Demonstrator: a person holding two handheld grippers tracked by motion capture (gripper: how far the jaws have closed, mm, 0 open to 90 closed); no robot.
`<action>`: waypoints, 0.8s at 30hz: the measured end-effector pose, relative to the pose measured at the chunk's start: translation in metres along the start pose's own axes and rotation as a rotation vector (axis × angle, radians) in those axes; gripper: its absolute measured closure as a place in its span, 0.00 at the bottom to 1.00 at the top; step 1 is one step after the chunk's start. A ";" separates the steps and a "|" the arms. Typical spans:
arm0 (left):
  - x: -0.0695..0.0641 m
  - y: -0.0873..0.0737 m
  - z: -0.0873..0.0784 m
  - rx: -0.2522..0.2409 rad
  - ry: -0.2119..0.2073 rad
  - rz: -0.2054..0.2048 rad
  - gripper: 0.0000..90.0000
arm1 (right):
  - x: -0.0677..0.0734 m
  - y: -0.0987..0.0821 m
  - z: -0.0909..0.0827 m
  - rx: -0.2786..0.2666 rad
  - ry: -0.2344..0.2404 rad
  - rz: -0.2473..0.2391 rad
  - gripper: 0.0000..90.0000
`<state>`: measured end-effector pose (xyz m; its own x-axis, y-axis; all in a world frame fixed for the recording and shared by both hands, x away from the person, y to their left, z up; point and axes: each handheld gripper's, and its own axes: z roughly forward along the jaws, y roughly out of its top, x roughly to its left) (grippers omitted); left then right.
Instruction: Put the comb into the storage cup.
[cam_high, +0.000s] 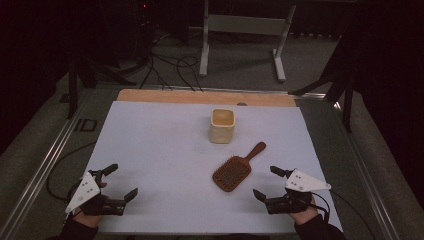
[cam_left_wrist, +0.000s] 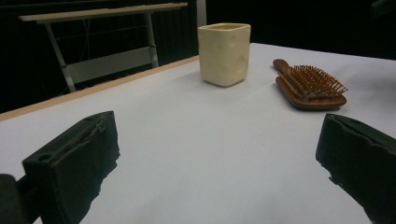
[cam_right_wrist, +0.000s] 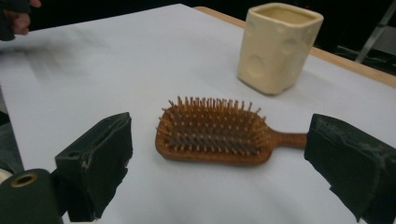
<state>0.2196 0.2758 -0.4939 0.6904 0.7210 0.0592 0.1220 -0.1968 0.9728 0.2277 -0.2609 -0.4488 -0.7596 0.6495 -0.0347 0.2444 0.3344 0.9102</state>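
Nothing is started: both my left claw (cam_high: 119, 181) and right claw (cam_high: 269, 183) gape empty; the hairbrush (cam_high: 234, 170) lies untouched beside the cup (cam_high: 222, 125).

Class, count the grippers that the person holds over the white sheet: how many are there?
2: the left gripper at the sheet's near left corner, the right gripper near right, beside the hairbrush.

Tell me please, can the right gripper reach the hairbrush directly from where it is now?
Probably yes. The right gripper is open, with its fingers facing the hairbrush, and only bare white table lies between them. The cup stands farther back.
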 end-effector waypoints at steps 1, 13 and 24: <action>0.000 0.000 0.000 -0.002 0.001 -0.001 0.00 | 0.000 0.000 0.000 0.000 0.000 0.000 0.09; 0.000 0.001 -0.002 -0.008 0.002 -0.002 0.00 | -0.012 0.030 0.000 -0.025 0.009 -0.045 0.09; 0.000 0.001 -0.002 -0.009 0.005 -0.002 0.00 | -0.032 0.052 0.007 -0.036 0.013 -0.058 0.09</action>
<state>0.2182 0.2769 -0.4927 0.6863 0.7249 0.0583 0.1173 -0.1894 0.9749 0.2688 -0.2594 -0.4030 -0.7795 0.6209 -0.0829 0.1777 0.3461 0.9212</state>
